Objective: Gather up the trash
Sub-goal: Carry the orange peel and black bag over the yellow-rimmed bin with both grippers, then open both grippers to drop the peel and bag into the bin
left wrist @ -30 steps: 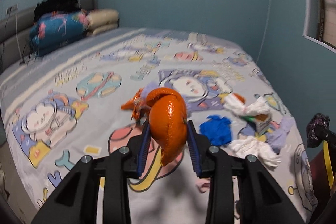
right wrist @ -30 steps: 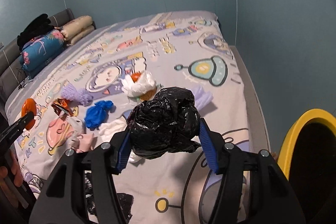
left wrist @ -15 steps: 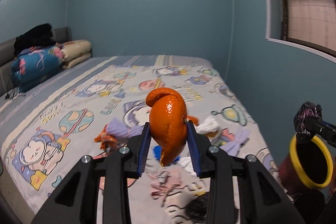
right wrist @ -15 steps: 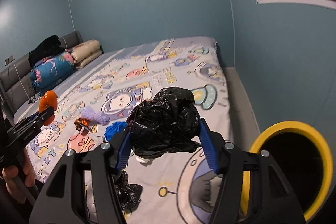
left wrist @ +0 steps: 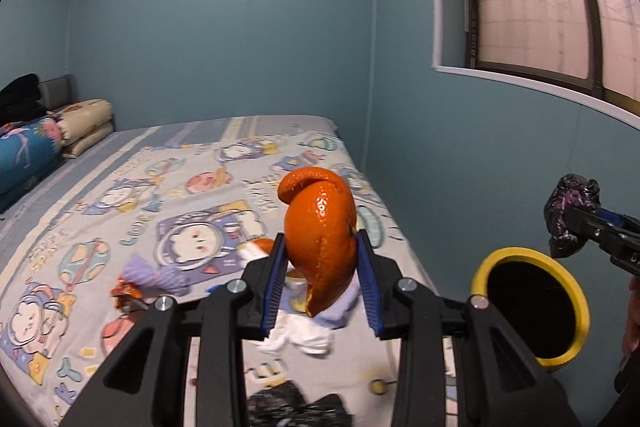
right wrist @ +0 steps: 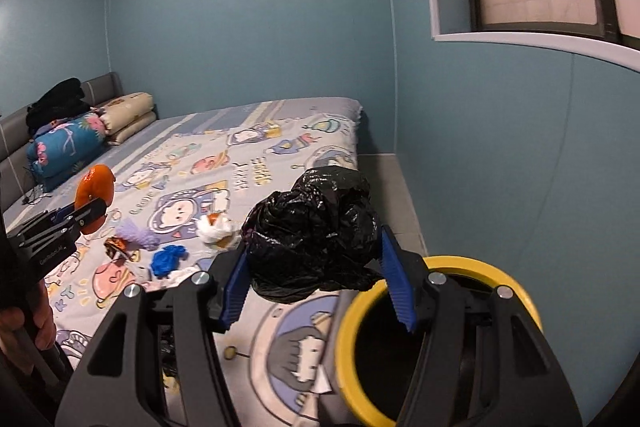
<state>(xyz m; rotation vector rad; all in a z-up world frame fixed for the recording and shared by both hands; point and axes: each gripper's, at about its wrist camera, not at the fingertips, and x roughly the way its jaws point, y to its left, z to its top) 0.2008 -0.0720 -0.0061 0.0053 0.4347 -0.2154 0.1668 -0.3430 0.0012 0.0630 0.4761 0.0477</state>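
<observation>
Left wrist view: the left claw [left wrist: 322,279] is squeezing a big piece of orange peel [left wrist: 320,239] between its blue pads [left wrist: 276,287], and is holding it up in the air over the bed [left wrist: 100,211].
Right wrist view: the right claw [right wrist: 314,281] is gripping a crumpled black plastic bag [right wrist: 314,233] tight between its two blue pads.
Where the peel is sitting: it is sticking up above the left claw, well away from the bin.
Where the bag is hanging: it is up in the air, just beside the yellow rim of the trash bin [right wrist: 460,263], not inside it.
Trash bin: it is standing by the bed near the blue wall, with its dark mouth facing up.
Trash lying on the bed: a white tissue ball [right wrist: 214,229], a blue glove [right wrist: 168,259], a purple fluffy thing [right wrist: 138,235] and a shiny snack wrapper [right wrist: 116,245] are resting close together on the cartoon sheet.
Far end of the bed: pillows [right wrist: 128,115] and a rolled blue blanket [right wrist: 64,147] are lying by the grey headboard.
</observation>
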